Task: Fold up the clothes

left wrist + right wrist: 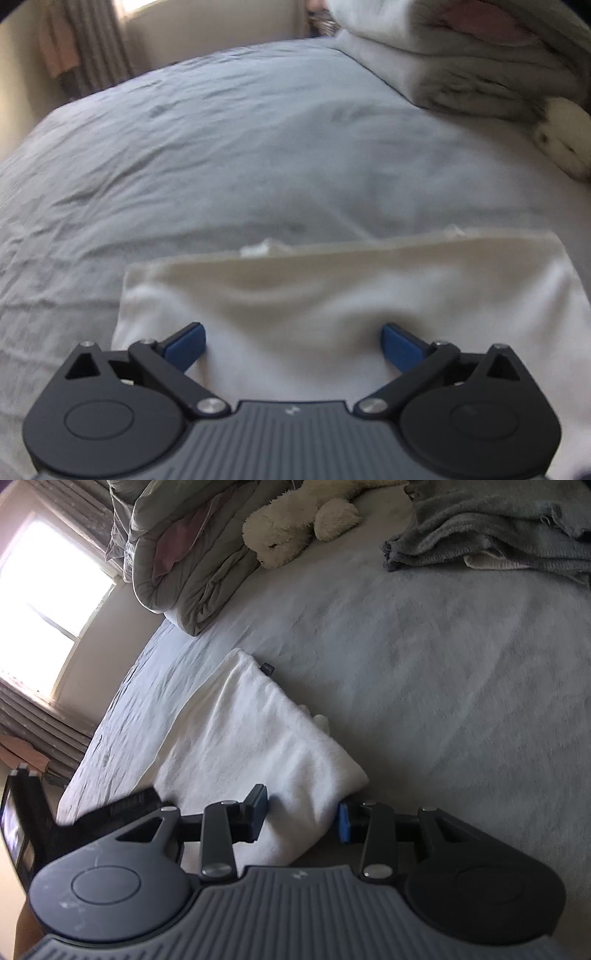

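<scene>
Left wrist view. Curtain at far left, against the wall. Grey sheet covers the bed, creased. A folded white cloth lies flat on the sheet at lower centre. Left tongs stand over the cloth's near part, jaws wide apart, nothing pinched between the blue pads. Bundled duvet at upper right, a plush toy just beside it.

Right wrist view. Bright window at far left. The other gripper's dark body shows at lower left, blurred. The cloth lies folded on the sheet, running from centre down to the tongs. Right tongs are partly closed with the cloth's near corner between the jaws; both pads meet the fabric, so it is clamped. Duvet and toy at top centre. Grey blanket heaped at upper right.
</scene>
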`<act>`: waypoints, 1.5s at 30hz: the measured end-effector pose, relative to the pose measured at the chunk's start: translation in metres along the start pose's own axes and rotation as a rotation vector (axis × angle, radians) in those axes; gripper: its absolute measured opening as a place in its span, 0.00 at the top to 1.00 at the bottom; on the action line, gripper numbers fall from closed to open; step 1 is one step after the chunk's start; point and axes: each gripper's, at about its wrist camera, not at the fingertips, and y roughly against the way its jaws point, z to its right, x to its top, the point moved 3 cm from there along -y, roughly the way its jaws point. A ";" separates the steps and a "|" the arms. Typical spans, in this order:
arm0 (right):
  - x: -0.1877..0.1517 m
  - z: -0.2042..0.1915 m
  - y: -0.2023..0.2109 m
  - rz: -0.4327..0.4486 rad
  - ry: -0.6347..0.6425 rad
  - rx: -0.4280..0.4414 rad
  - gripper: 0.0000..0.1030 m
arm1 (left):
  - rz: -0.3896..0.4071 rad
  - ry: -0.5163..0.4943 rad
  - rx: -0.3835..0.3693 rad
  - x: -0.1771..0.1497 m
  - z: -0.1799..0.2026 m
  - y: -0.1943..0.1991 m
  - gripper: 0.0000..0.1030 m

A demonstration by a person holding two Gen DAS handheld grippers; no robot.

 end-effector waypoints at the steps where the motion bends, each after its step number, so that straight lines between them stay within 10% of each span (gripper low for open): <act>1: 0.000 0.000 0.000 -0.002 -0.003 0.001 0.60 | 0.001 -0.003 0.008 0.004 0.001 -0.006 0.01; 8: 0.000 0.001 0.000 -0.014 -0.023 0.011 0.60 | 0.009 0.064 -0.015 0.011 -0.004 -0.013 0.02; 21: -0.001 -0.002 -0.001 -0.010 0.006 0.008 0.59 | 0.186 -0.047 -0.057 -0.124 -0.023 0.096 0.05; 36: -0.006 0.012 0.004 0.001 -0.185 0.104 0.56 | 0.255 -0.140 -0.135 -0.154 -0.056 0.130 0.05; 40: -0.008 0.009 0.005 0.031 -0.193 0.122 0.81 | 0.262 -0.093 -0.170 -0.151 -0.071 0.127 0.05; 45: -0.006 0.005 0.013 0.060 -0.193 0.164 0.82 | 0.207 -0.070 -0.166 -0.160 -0.084 0.107 0.05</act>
